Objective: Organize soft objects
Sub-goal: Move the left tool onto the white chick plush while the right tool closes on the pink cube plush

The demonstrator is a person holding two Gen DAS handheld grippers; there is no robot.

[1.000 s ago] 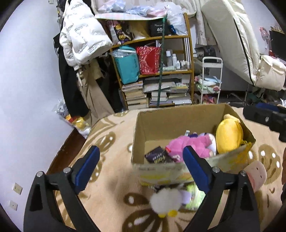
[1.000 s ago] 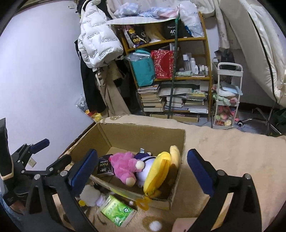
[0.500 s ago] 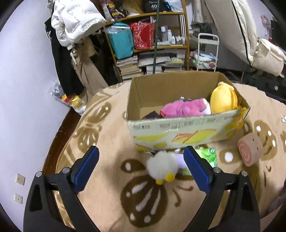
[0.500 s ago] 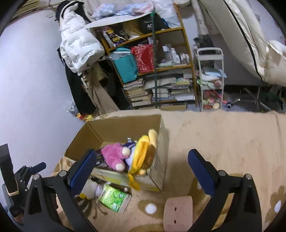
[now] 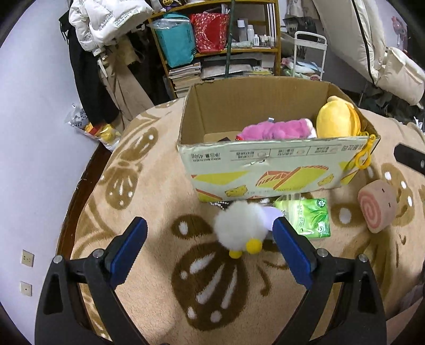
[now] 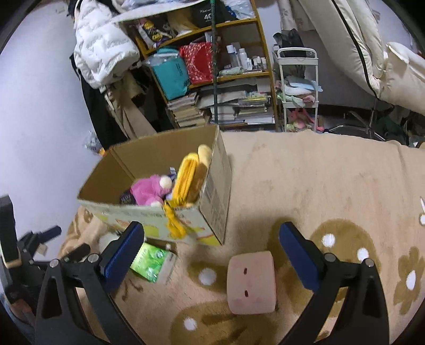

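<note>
An open cardboard box (image 5: 265,164) stands on the rug and holds a pink plush (image 5: 276,130) and a yellow plush (image 5: 337,119); it also shows in the right wrist view (image 6: 212,201). A white fluffy plush with yellow feet (image 5: 240,228) lies in front of the box, between the open jaws of my left gripper (image 5: 209,249). A green tissue pack (image 5: 310,217) lies beside it. A pink swiss-roll plush (image 5: 377,204) lies right of the box. In the right wrist view it (image 6: 251,282) lies between the open jaws of my right gripper (image 6: 209,254).
A beige rug with brown flower patterns (image 5: 148,185) covers the floor. A cluttered wooden shelf (image 6: 212,79) with books and bags, a hanging white jacket (image 5: 106,24), a small white cart (image 6: 297,87) and a folded mattress (image 6: 358,47) stand behind the box.
Both grippers have pulled back from the box and dropped toward the rug. The white plush now sits between the left jaws, the swiss-roll plush between the right jaws.
</note>
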